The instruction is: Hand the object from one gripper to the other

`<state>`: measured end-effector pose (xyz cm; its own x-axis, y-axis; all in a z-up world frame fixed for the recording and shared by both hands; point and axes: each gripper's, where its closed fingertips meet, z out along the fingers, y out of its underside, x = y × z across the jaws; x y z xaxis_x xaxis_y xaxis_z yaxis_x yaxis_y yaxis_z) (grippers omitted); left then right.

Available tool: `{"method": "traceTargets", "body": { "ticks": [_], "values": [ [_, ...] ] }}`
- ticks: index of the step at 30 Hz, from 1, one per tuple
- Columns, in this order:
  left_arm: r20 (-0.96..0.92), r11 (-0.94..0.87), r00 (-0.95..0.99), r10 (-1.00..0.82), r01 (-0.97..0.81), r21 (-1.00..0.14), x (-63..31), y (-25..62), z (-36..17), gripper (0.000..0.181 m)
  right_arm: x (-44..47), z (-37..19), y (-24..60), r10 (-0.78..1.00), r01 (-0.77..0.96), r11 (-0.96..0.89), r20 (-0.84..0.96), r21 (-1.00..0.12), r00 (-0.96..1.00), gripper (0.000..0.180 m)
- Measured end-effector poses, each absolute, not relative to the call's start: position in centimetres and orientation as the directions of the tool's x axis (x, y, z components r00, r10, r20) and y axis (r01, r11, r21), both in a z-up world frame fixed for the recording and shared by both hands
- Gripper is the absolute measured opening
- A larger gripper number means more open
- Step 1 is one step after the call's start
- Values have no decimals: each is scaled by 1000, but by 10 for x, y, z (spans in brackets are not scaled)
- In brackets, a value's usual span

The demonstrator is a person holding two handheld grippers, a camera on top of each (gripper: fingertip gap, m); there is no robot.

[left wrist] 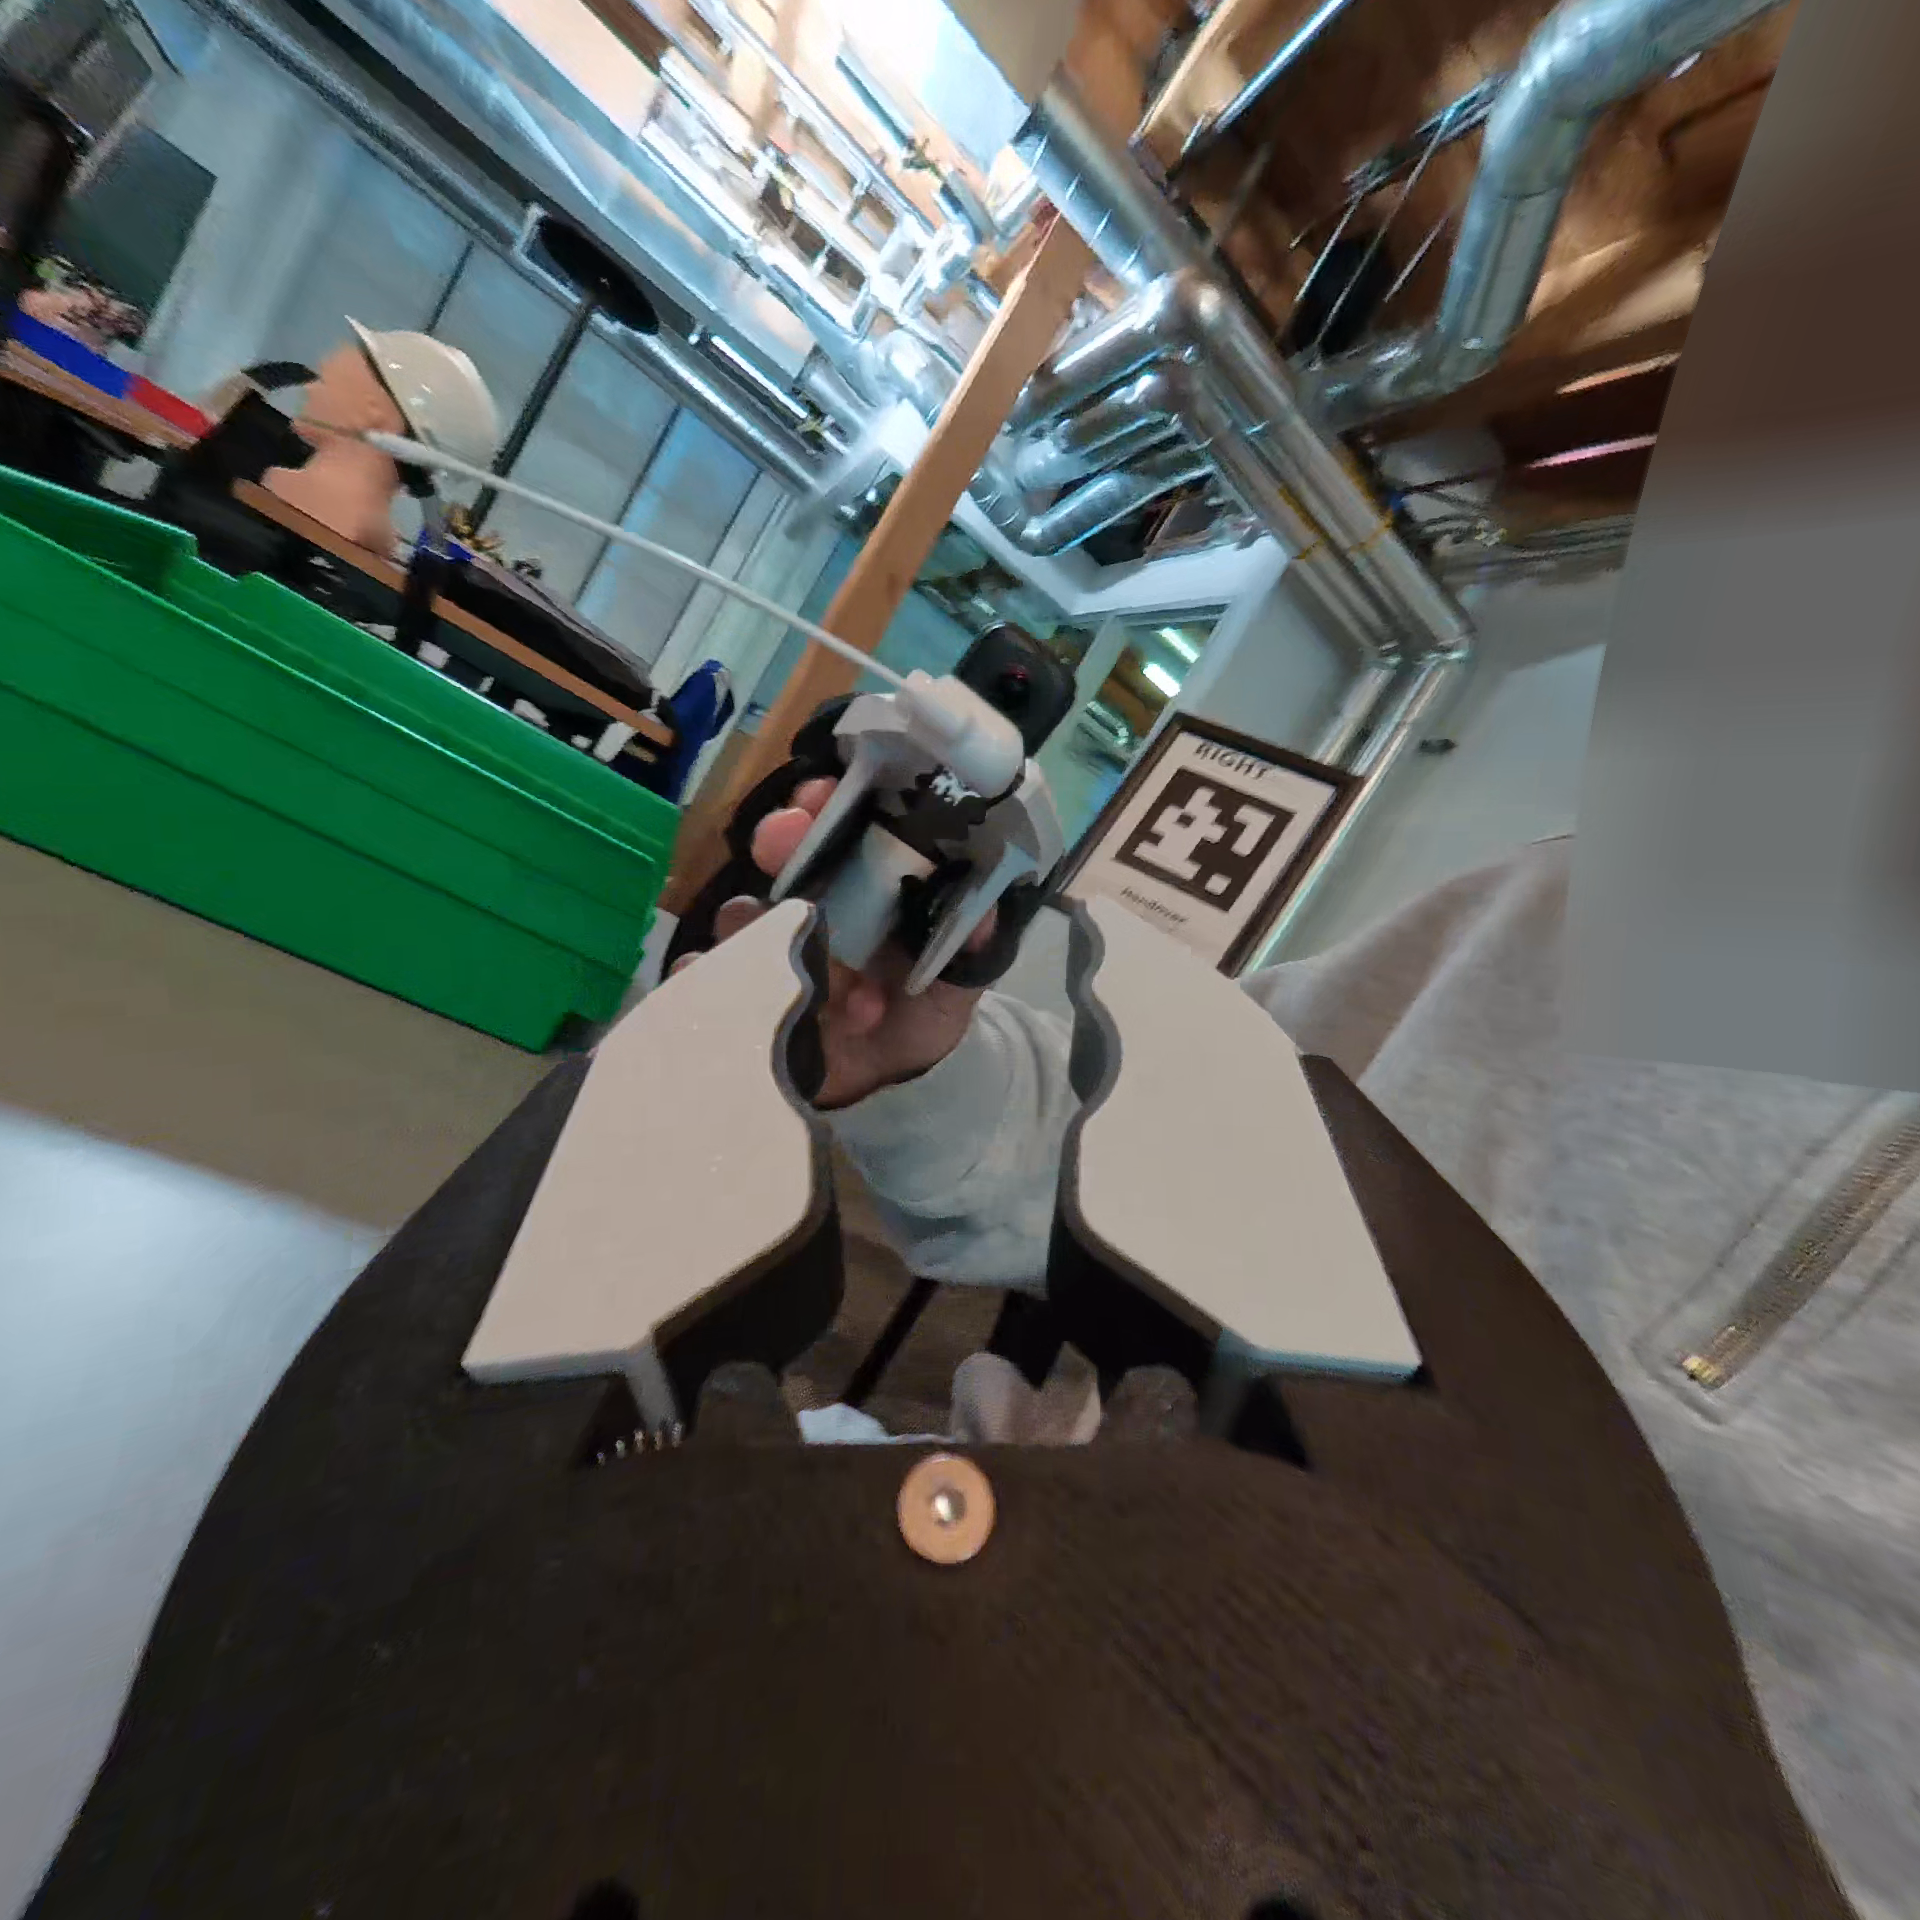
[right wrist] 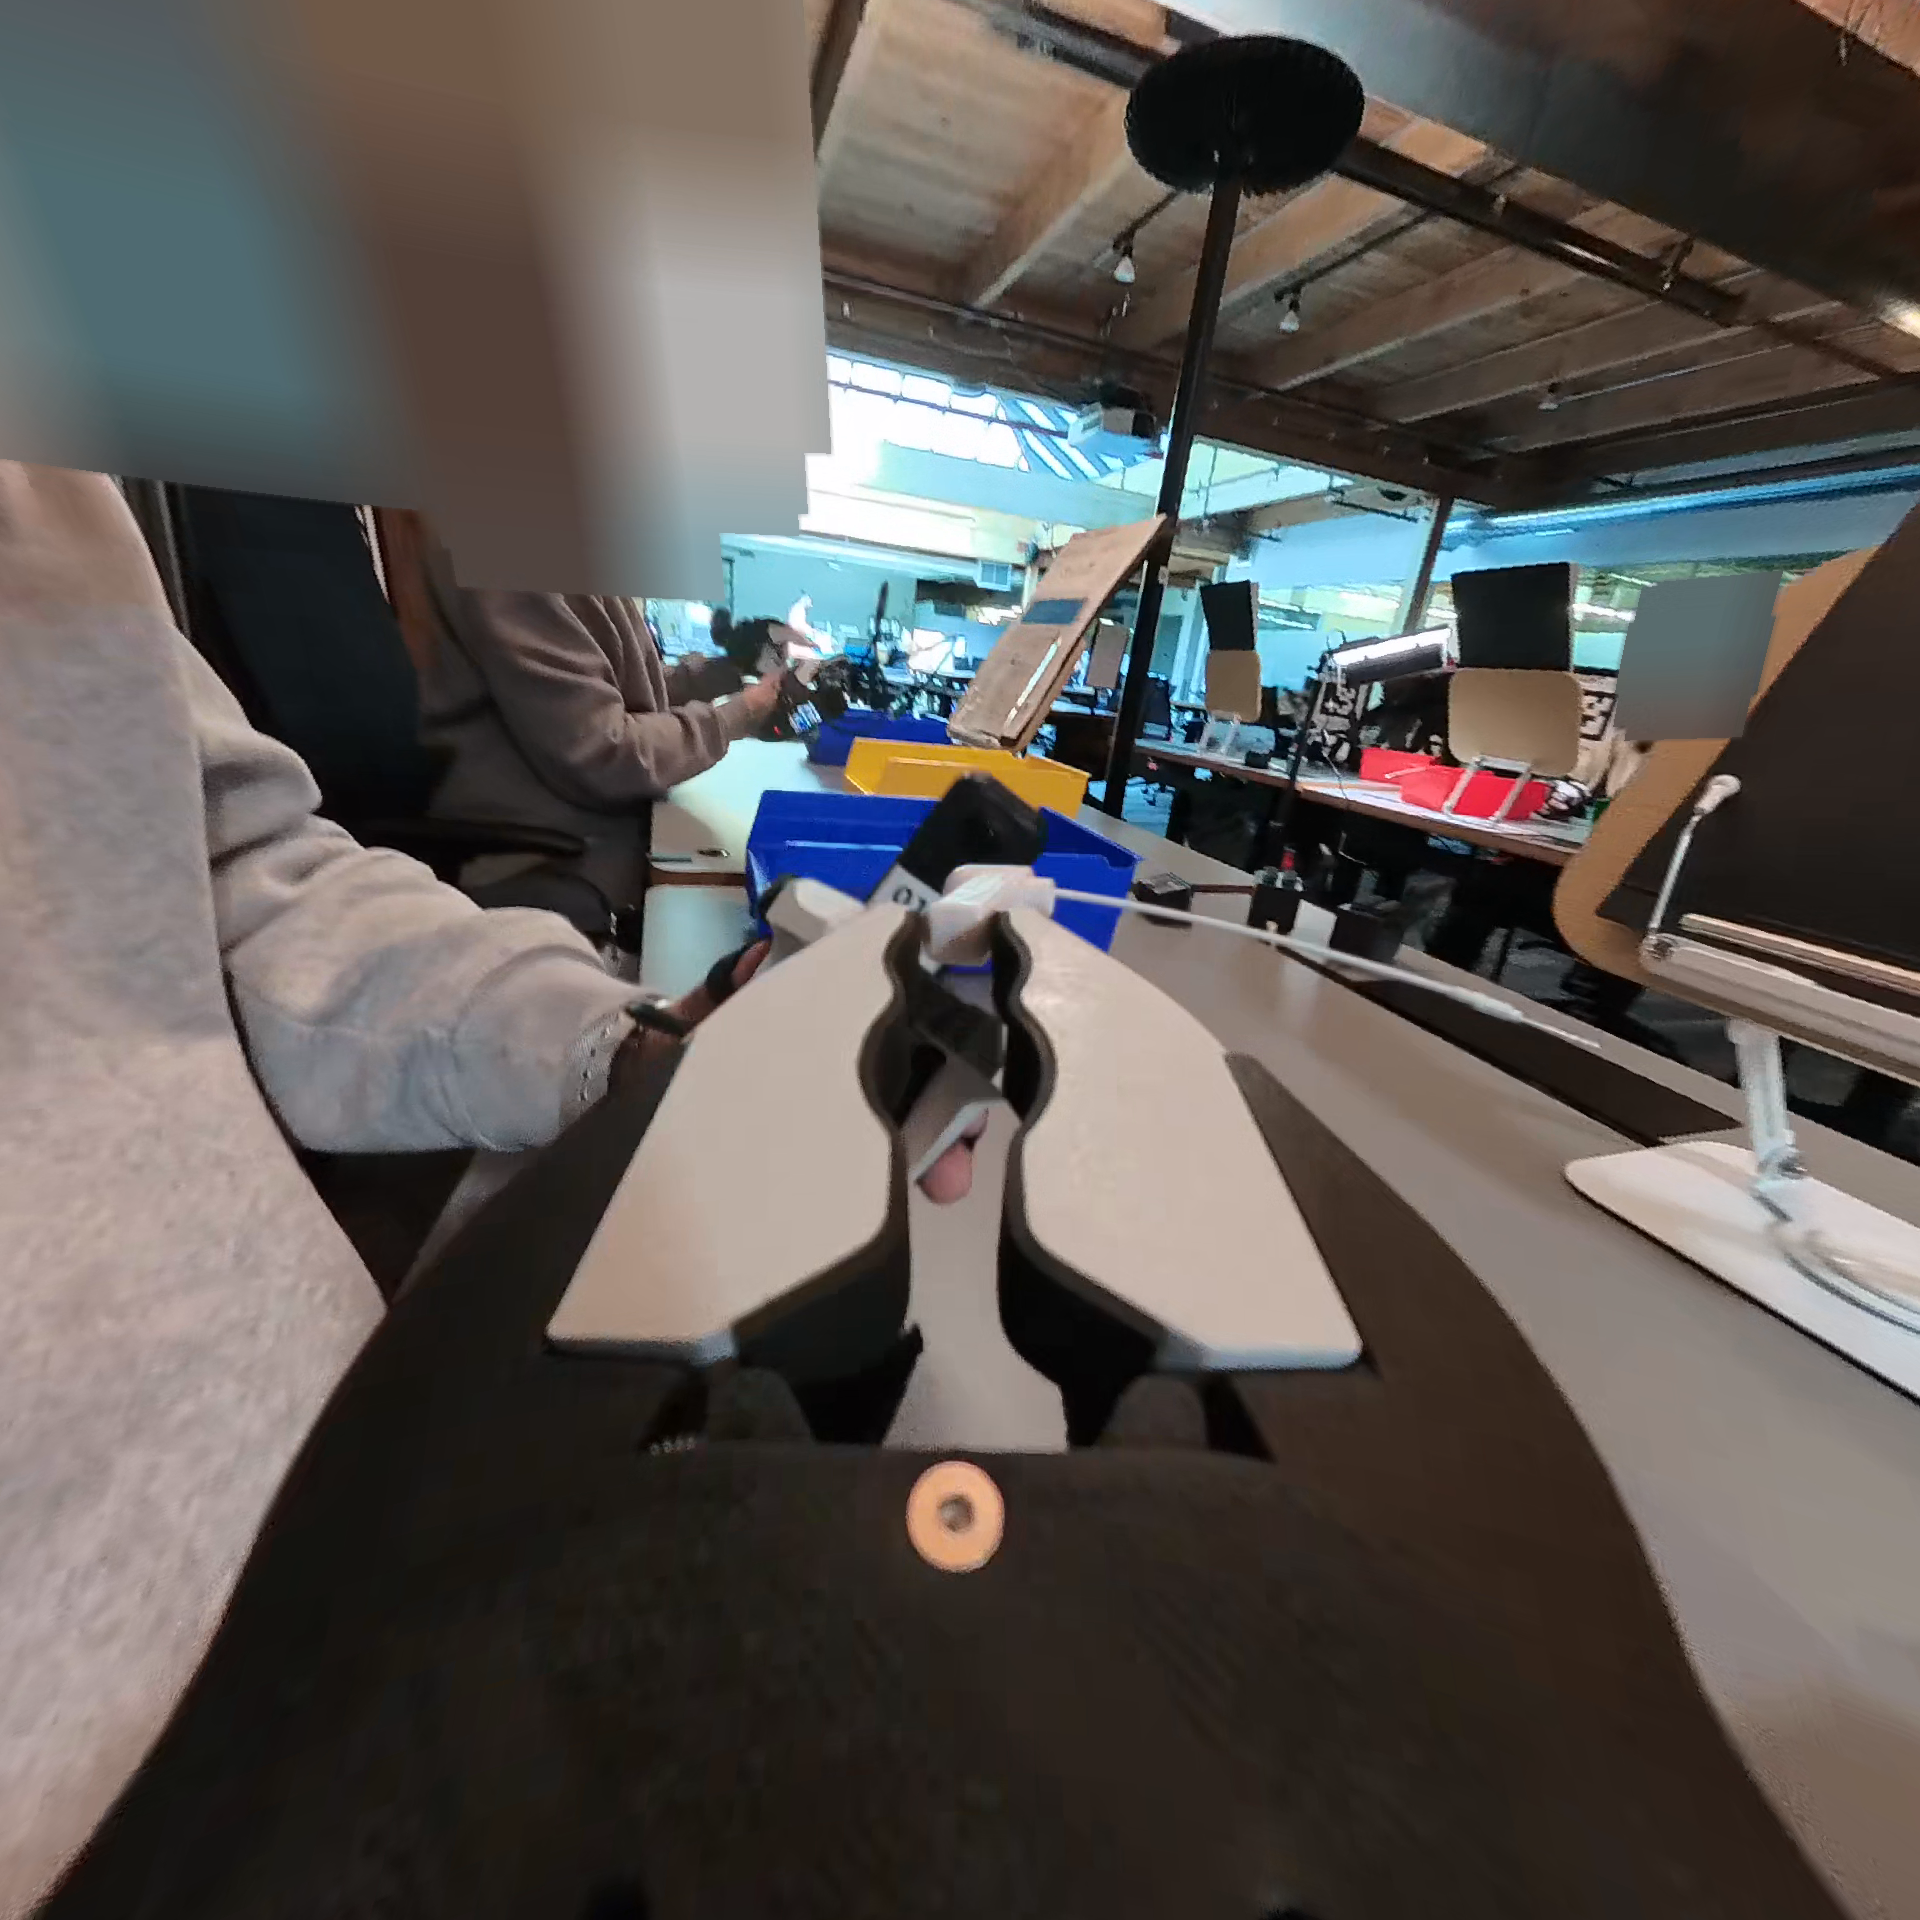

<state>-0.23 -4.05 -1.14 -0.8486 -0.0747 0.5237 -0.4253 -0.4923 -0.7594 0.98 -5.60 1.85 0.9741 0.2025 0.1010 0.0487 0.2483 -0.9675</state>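
Observation:
The object is a white cable with a chunky white plug (right wrist: 977, 902). My right gripper (right wrist: 958, 935) is shut on the plug at its fingertips, and the cable trails off to the right over the table. In the left wrist view the right gripper (left wrist: 940, 795) faces me, held in a hand, with the plug (left wrist: 956, 736) on top and the cable running up to the left. My left gripper (left wrist: 940, 920) is open and empty, just short of the right gripper's tips. One of its grey fingers (right wrist: 805, 906) shows behind the right gripper.
Stacked green bins (left wrist: 312, 727) stand to the left, and a framed marker card (left wrist: 1205, 831) stands behind the right gripper. A blue bin (right wrist: 821, 842) and a yellow bin (right wrist: 935, 774) sit on the grey table (right wrist: 1351, 1195). A tilted stand (right wrist: 1766, 966) is at the right, and a grey sleeve (right wrist: 364, 987) at the left.

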Motion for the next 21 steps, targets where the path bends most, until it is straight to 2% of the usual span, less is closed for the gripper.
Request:
{"method": "traceTargets", "body": {
  "ticks": [5, 9, 12, 15, 21],
  "values": [
    [494, -589, -864, -95, -351, -728, -4, -42, 3, 34, 8, 29, -56, 249, -131, 373, -37, -919, 968, 14],
    [504, -673, -856, -114, -307, -673, 0, -30, 14, 18, 2, 30, -50, 286, -237, 420, -119, -876, 951, 13],
    [511, -701, -854, -98, -305, -644, 0, -27, 18, 18, -5, 28, -45, 269, -210, 426, -98, -880, 958, 13],
    [495, -715, -865, -79, -297, -633, -5, -29, 23, 26, -3, 26, -40, 238, -213, 429, -117, -878, 964, 13],
    [512, -760, -853, -100, -267, -593, -3, -24, 28, 19, -1, 22, -37, 293, -348, 427, -237, -835, 926, 13]
  ]
}}
